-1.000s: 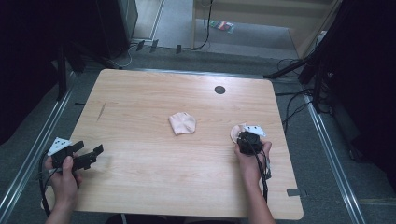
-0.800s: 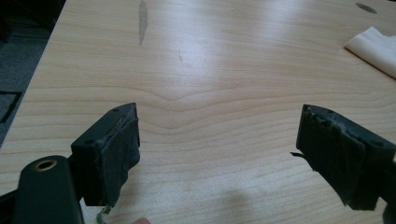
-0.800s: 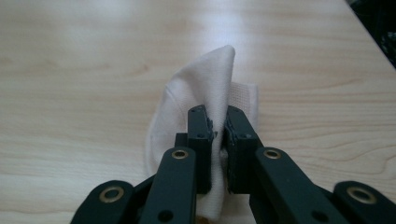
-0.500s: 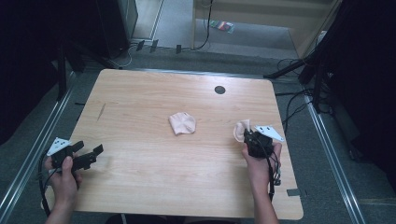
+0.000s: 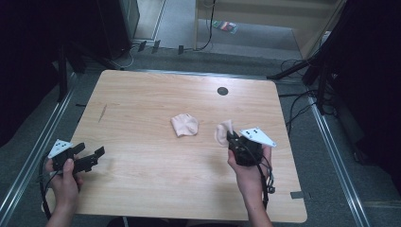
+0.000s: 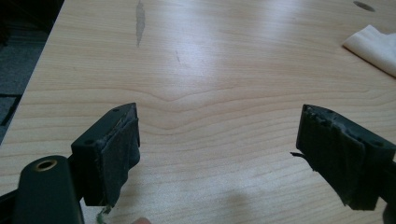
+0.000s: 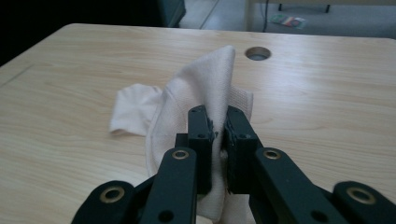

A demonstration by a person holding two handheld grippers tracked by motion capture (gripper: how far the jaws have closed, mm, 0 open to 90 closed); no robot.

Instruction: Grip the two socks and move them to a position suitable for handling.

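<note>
Pale wood-grain bench (image 5: 142,109) under dim light, with dark floor and cables around it and a round cable hole (image 5: 222,91) toward twelve o'clock. At about four o'clock from the bench's middle, the right gripper (image 7: 217,135) has its jaws pinched onto a pinkish sock (image 7: 205,88), lifting a fold of it upright off the wood. A second sock (image 5: 185,125) lies flat near the centre, at nine o'clock from the held one and a little apart from it. Over at the eight o'clock edge the left gripper (image 6: 217,154) hangs low above bare wood, jaws spread wide and holding nothing. My reading: this is the pick-up step of bringing the two socks together. The next move likely calls for carrying the held sock toward nine o'clock onto its mate, keeping the pinch firm so the limp cloth does not slip.
</note>
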